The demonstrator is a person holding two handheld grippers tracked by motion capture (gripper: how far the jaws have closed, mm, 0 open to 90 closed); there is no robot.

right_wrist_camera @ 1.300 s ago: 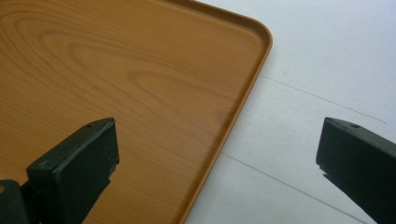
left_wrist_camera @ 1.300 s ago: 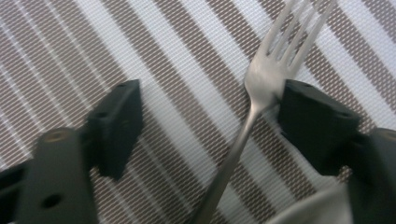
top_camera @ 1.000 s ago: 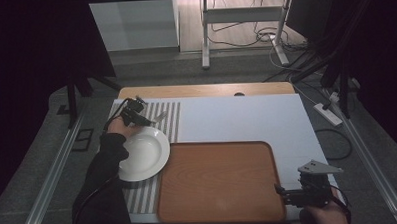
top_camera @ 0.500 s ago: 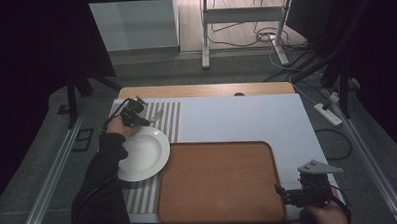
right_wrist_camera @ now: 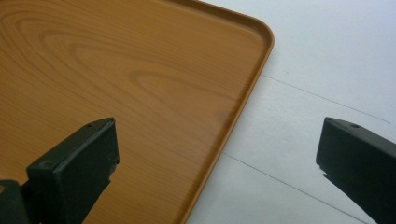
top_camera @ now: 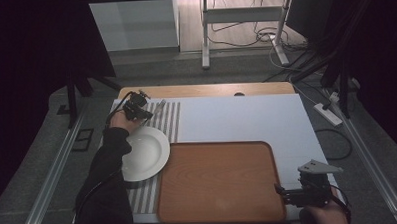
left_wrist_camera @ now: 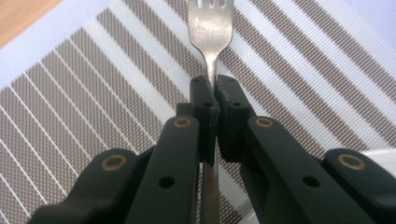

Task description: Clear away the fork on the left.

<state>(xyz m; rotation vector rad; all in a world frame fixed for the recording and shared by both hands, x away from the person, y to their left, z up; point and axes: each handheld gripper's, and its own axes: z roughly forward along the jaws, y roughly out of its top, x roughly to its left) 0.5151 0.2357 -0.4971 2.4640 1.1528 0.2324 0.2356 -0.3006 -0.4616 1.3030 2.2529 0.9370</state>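
1. A dim room surrounds a table (top_camera: 287, 119) covered in pale white; cables and a metal stand's legs lie on the floor beyond its far edge.
2. Nearest the person, at the table's near right corner, the right gripper (top_camera: 282, 191) is held low with its jaws standing wide apart and nothing between them.
3. In the right gripper view one jaw hangs over the wooden tray (right_wrist_camera: 116, 74) and the other over the bare white surface, straddling the tray's right rim.
4. The tray lies in the near middle of the table, with nothing on it.
5. Just left of the tray, a white plate (top_camera: 148, 154) sits on a striped placemat (top_camera: 171, 118), its rim close to the tray's left edge.
6. Farther off, at the mat's far left part beyond the plate, the left gripper (top_camera: 147, 114) has just closed its jaws on a metal fork (left_wrist_camera: 211, 28).
7. In the left gripper view the pads pinch the fork's neck, the tines pointing away over the brown and white stripes and the handle running back beneath the jaws.
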